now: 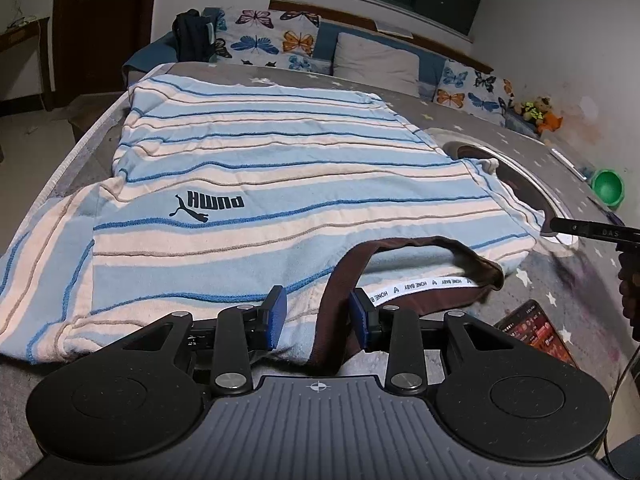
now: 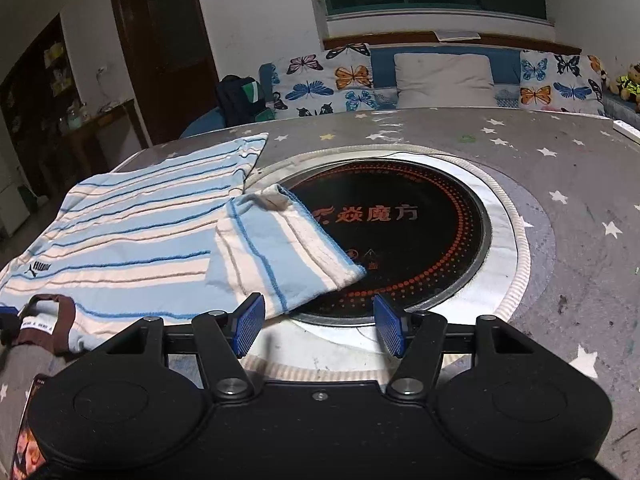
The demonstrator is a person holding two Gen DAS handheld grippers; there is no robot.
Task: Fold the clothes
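Note:
A light blue and cream striped T-shirt (image 1: 260,168) with a brown collar (image 1: 336,300) lies flat on the grey star-patterned table, neck toward me. My left gripper (image 1: 318,312) is open, its blue pads on either side of the collar's left edge, over the shoulder. In the right wrist view the shirt (image 2: 132,240) lies at left, one sleeve (image 2: 280,252) spread over the black round cooktop (image 2: 400,232). My right gripper (image 2: 318,326) is open and empty, just short of the sleeve's hem. The right gripper's tip shows in the left wrist view (image 1: 560,226) by that sleeve.
A phone (image 1: 536,332) with a lit screen lies on the table right of the collar. A green bowl (image 1: 608,188) and a white remote (image 1: 568,162) sit at the far right. Butterfly cushions (image 2: 332,80) line the bench behind the table.

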